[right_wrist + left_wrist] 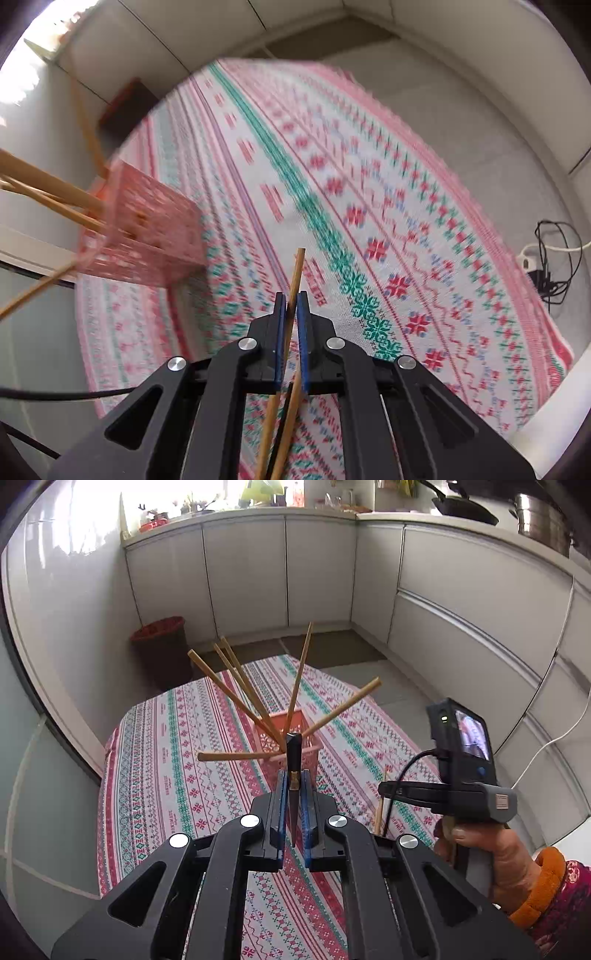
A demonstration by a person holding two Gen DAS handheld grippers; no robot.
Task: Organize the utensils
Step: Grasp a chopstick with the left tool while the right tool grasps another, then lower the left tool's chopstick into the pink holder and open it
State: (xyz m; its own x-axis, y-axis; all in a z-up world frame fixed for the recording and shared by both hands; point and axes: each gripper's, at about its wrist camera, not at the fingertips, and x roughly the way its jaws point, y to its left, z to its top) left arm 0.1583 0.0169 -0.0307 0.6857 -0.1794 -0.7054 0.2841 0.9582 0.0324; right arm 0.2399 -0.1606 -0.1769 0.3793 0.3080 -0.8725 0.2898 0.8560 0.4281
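Six chopsticks (236,679) already in pink basket (312,749), frame centre; left hand-held gripper (294,786) clenches dark utensil (294,768), right hand-held gripper (291,306) clamps chopstick pair (295,280), both unplaced.

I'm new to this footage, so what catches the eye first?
The fan of chopsticks sticking out of the pink basket mid-table on the patterned cloth. Next, the left gripper clamps a dark chopstick near the basket, while the right gripper clamps a wooden chopstick.
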